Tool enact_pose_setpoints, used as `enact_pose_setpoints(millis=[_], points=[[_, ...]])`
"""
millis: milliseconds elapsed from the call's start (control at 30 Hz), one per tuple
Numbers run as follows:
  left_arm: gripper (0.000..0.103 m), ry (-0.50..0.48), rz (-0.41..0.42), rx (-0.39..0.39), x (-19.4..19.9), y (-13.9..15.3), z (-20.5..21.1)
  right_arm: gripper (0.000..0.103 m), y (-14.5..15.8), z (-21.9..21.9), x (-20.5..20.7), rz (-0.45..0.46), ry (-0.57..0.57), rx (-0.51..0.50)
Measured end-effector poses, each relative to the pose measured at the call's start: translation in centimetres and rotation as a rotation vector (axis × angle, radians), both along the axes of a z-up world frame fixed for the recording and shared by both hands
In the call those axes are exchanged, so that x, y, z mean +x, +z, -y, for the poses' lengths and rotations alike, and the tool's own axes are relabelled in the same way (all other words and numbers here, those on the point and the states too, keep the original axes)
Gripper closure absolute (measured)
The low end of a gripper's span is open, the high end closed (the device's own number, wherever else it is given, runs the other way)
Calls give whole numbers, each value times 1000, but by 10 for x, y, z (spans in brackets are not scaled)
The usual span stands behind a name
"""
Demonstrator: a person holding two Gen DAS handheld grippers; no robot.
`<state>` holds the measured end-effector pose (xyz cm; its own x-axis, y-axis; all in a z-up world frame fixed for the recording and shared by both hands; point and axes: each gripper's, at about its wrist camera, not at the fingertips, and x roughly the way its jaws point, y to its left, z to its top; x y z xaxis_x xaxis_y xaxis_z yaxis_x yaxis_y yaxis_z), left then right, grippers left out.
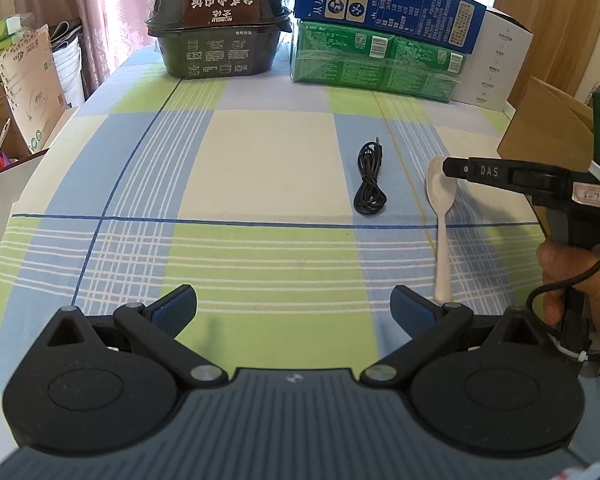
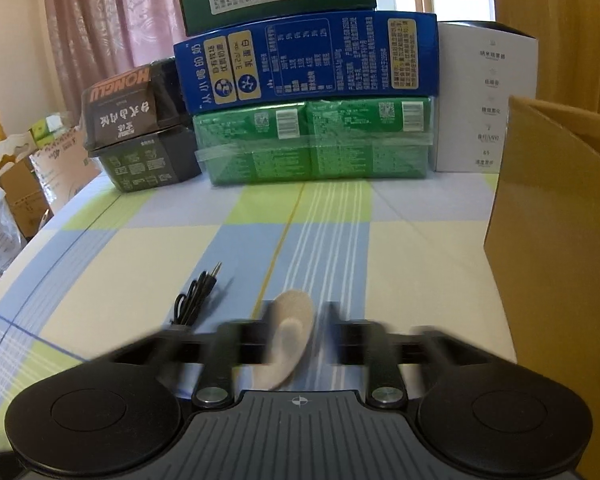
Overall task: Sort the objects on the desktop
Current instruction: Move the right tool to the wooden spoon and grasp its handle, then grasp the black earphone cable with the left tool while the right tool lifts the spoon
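Observation:
A white plastic spoon point(image 1: 440, 216) lies on the checked tablecloth point(image 1: 260, 160), bowl away from me. A coiled black audio cable point(image 1: 370, 180) lies just left of it. My right gripper point(image 1: 446, 168) hangs over the spoon's bowl. In the right wrist view the spoon bowl point(image 2: 294, 340) sits between the blurred fingers, which stand partly apart on either side of it point(image 2: 298, 332); contact is not clear. The cable point(image 2: 198, 294) lies to its left. My left gripper point(image 1: 294, 312) is open and empty, low over the near cloth.
At the back stand a dark meal box point(image 1: 220, 20), stacked blue point(image 1: 384, 4) and green point(image 1: 376, 60) cartons and a white box point(image 1: 496, 64). An open cardboard box point(image 2: 556, 220) stands at the right. Boxes and bags sit off the table's left edge.

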<state>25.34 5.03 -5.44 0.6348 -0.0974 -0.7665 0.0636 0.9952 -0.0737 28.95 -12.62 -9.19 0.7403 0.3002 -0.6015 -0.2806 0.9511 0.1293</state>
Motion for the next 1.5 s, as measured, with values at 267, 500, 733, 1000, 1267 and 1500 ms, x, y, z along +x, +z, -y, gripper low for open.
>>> enact_pose_setpoints(millis=[267, 500, 733, 1000, 1267, 1500], points=[[2, -1, 40, 8, 26, -4, -7, 34, -12, -21, -12, 38, 40, -106], [2, 8, 56, 34, 48, -14, -8, 62, -19, -27, -9, 50, 13, -140], [2, -55, 82, 40, 68, -22, 9, 99, -12, -14, -2, 23, 14, -120], [17, -175, 118, 45, 96, -22, 44, 100, -8, 12, -2, -14, -29, -73], [52, -267, 108, 71, 112, -37, 75, 100, -8, 18, -3, -30, -45, -34], [92, -230, 113, 43, 114, -35, 72, 100, -6, 21, -9, -51, -38, -16]])
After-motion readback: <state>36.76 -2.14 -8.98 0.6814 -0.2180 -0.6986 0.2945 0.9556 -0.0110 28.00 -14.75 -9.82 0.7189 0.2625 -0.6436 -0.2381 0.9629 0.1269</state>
